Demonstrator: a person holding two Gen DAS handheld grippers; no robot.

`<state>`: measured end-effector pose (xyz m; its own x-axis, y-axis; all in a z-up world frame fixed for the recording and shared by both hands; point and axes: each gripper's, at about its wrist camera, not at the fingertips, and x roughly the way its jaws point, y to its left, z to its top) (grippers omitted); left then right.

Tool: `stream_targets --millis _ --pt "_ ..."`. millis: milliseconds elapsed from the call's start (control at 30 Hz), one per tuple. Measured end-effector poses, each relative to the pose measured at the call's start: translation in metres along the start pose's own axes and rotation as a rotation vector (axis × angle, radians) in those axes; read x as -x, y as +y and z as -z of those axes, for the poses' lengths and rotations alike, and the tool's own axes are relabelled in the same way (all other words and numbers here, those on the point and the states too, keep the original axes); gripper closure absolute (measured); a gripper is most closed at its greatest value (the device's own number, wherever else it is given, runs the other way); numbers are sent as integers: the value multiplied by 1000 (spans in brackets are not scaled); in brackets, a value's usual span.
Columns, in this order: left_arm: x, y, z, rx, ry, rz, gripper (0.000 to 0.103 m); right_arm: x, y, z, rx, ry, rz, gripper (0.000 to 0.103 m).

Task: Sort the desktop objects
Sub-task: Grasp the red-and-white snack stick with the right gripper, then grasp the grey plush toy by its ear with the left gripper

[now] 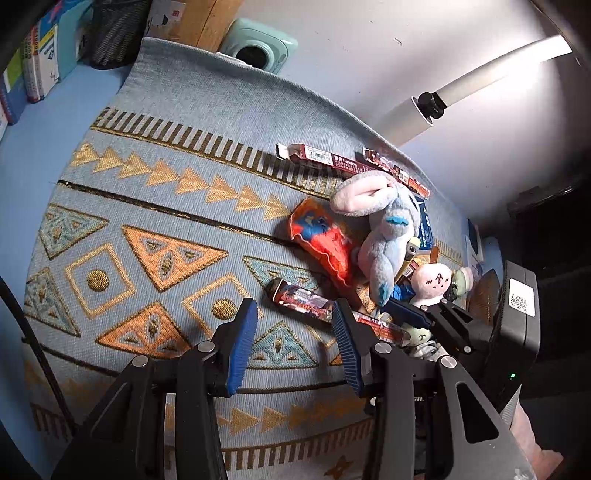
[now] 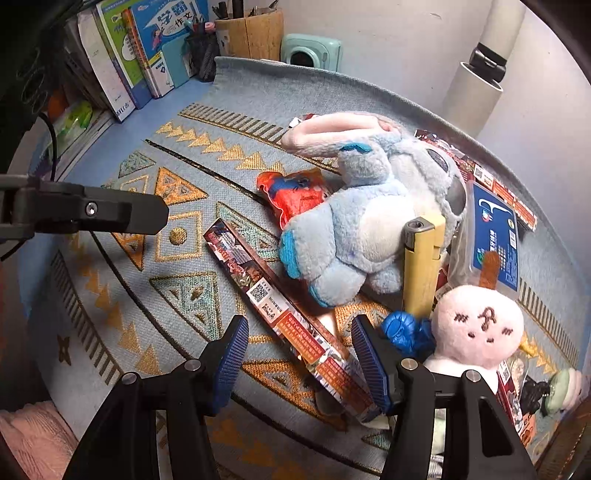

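Note:
A heap of small objects lies on the right of a patterned mat (image 2: 177,280). It holds a blue-grey plush rabbit (image 2: 369,221), an orange-red packet (image 2: 295,195), a long red box (image 2: 280,310), a yellow lighter (image 2: 421,266), a blue figure (image 2: 406,332) and a pink bunny plush (image 2: 476,328). My right gripper (image 2: 299,363) hangs open over the near end of the long red box, its pads clear of it. My left gripper (image 1: 295,347) is open over bare mat, just short of the same box (image 1: 303,299). The right gripper's finger (image 1: 406,314) shows beside the heap.
Books (image 2: 125,62), a mesh pen cup (image 2: 203,55), a wooden holder (image 2: 251,33) and a mint-green device (image 2: 310,51) line the back edge. A white lamp tube (image 2: 476,74) stands at the back right. More red boxes (image 1: 314,157) and a blue card pack (image 2: 495,236) lie behind the plush.

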<state>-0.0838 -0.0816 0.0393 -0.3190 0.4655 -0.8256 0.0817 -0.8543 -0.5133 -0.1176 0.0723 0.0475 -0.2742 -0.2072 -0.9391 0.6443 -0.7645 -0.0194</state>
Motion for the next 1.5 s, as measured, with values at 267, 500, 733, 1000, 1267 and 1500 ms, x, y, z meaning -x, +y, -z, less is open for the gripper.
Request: stream_targets --millis 267,500,733,1000,1267,1500 --pt "-24 -35 -21 -95 26 62 64 17 23 28 3 -4 -110 85" --pt "-69 -66 -33 -180 62 83 60 41 6 73 -147 10 -89 85" --pt "-90 -96 -34 -273 83 127 36 44 -10 83 -257 3 -86 85" --pt "-118 -98 -47 -224 90 155 36 41 -13 86 -297 4 -103 85" --pt "-92 -92 -34 -262 45 197 72 56 -33 90 -360 -43 -116 85" --pt "-20 -57 -7 -221 -32 193 72 80 -37 90 -404 -130 -192 85"
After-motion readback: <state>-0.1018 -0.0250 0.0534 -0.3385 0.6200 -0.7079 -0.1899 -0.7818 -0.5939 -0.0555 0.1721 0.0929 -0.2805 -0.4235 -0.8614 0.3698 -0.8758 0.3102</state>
